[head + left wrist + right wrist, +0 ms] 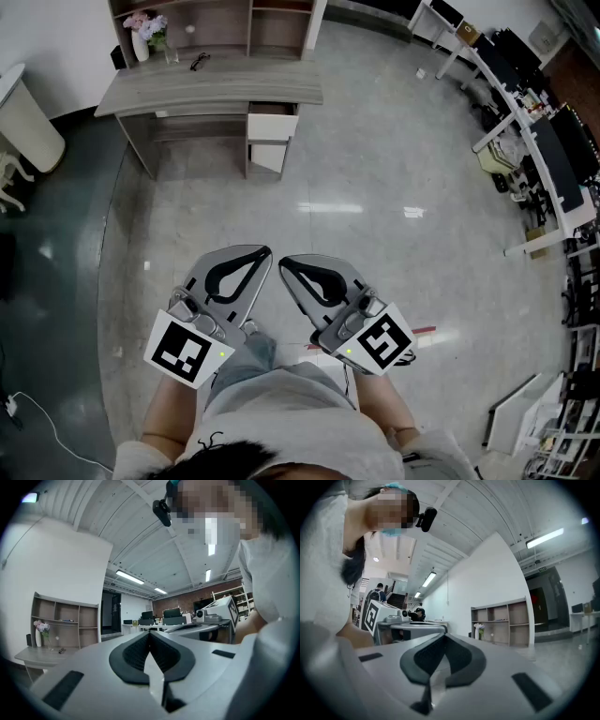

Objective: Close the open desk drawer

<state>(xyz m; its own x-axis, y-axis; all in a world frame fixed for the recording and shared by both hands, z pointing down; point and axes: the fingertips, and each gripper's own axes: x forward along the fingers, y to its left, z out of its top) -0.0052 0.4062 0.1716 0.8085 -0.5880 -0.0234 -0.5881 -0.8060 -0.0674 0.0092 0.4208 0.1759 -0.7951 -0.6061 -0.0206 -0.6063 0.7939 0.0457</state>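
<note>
Glossy pale grey floor fills most of the head view, streaked with light glare. At the top stands a grey wood-grain desk with a flat rectangular top. Behind it is a wooden shelf unit, cut off by the frame edge. Under the desk's right end a white-fronted drawer juts out, open; its inside is too small to make out.

Well apart from the desk, close to the person's body, the left gripper and right gripper are held side by side. They point towards the desk, tips angled at each other. Each has smooth grey shells and black ribbed pads. Both grippers' jaws are clenched tip to tip, with nothing between them.

A white vase of pink flowers and dark glasses sit on the desk top.
</note>
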